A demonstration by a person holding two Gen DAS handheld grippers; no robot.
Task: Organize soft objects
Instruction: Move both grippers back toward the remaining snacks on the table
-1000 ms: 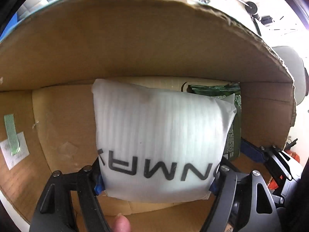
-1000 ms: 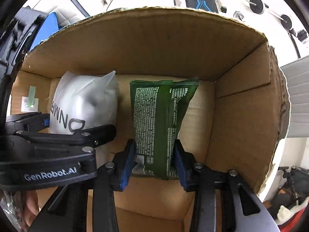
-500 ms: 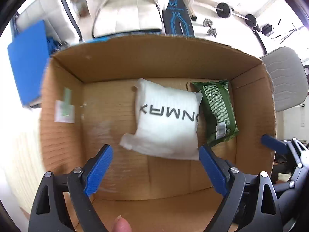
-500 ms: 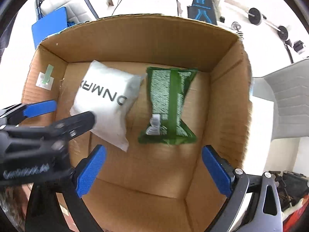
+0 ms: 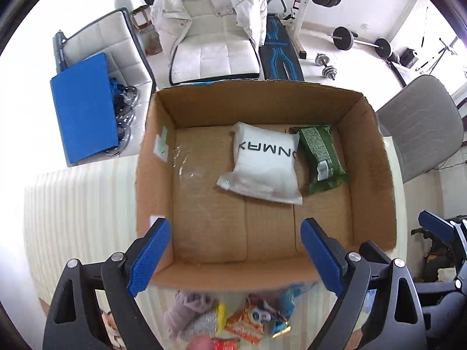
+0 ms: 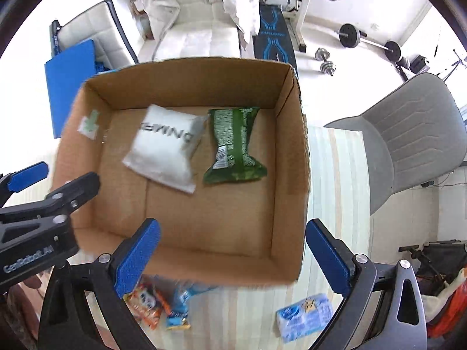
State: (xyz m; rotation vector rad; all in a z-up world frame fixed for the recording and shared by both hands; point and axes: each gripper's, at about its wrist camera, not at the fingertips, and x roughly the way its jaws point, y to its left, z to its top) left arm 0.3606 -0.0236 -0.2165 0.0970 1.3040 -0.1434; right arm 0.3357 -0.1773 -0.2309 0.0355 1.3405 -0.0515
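Left wrist view: left gripper [image 5: 235, 255] hung empty, jaws spread wide, above the near wall of the cardboard box [image 5: 376, 192]. White pouch [image 5: 264, 164] and green packet [image 5: 321, 157] lay side by side, touching, on the box floor toward the far wall. Loose soft items [image 5: 221, 318] sat on the table just outside.

Right wrist view: right gripper [image 6: 233, 259] also empty, jaws apart. Blue-white pack [image 6: 306, 318] lay outside. Judged next: descend on one outside item, centre it between the pads, squeeze gently.
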